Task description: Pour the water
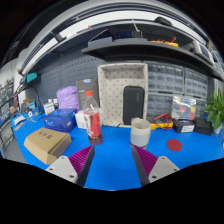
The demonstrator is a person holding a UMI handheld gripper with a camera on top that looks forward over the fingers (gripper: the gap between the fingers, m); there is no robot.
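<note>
Tongs (pixel 112 160) spread, nothing held. Bottle (pixel 94 124) at 11 o'clock ahead, cup (pixel 141 132) at 1, both on blue tabletop (pixel 115 160). Risk: off-center grab tips bottle, spills bf pour.

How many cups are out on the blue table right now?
1: a white cup on the blue table, beyond the open gripper, right of the red-capped bottle. Clutter may hide others.

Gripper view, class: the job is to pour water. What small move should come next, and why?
Probably ease the gripper forward and a little left toward the red-capped bottle. Its jaws stand open and empty, with bare blue table between them. The bottle stands upright well beyond the fingertips, left of the white cup, so nothing can be gripped yet.
</note>
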